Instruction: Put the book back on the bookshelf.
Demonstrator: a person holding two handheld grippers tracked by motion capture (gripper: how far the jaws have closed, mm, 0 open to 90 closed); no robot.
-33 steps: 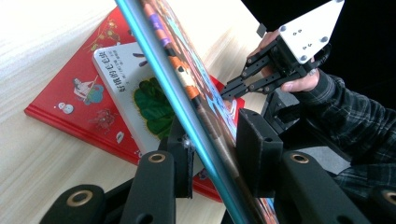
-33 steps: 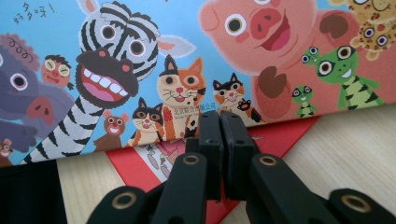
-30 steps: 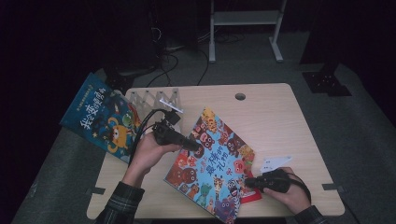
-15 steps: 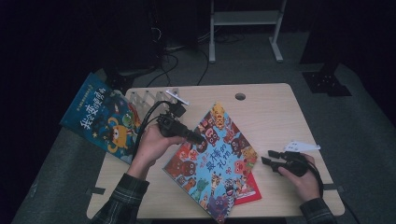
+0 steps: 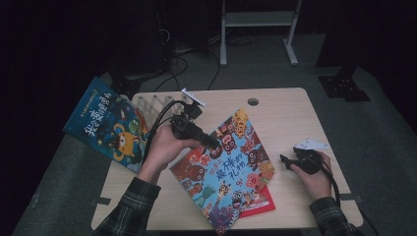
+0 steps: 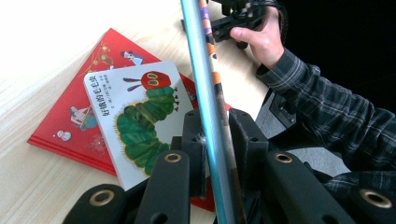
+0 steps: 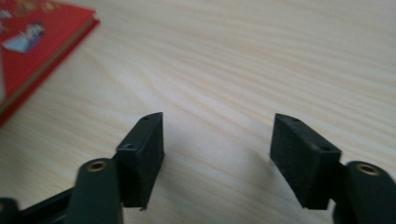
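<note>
A colourful animal picture book [image 5: 231, 167] is tilted up on the table, lifted by its upper left edge. My left gripper [image 5: 210, 142] is shut on that edge and its jaws have just been closing further on it. In the left gripper view the book's blue edge [image 6: 201, 79] runs straight up between the jaws [image 6: 217, 119]. Under it lie a caterpillar board book [image 6: 140, 116] and a red book [image 5: 259, 202]. My right gripper [image 5: 285, 159] rests to the right of the books. Its jaws [image 7: 217, 140] have just been opening and stand open over bare wood, nothing between them.
A blue picture book [image 5: 108, 123] leans at the table's left end beside a white slotted rack [image 5: 155, 102]. The table [image 5: 285, 118] has a round cable hole [image 5: 253, 102] at the back. A corner of the red book [image 7: 28, 42] lies left of the right jaws.
The right gripper has let go of the animal book's lower corner, opened, and moved right onto bare table. The left gripper has risen a little with the book's edge, uncovering the red book.
</note>
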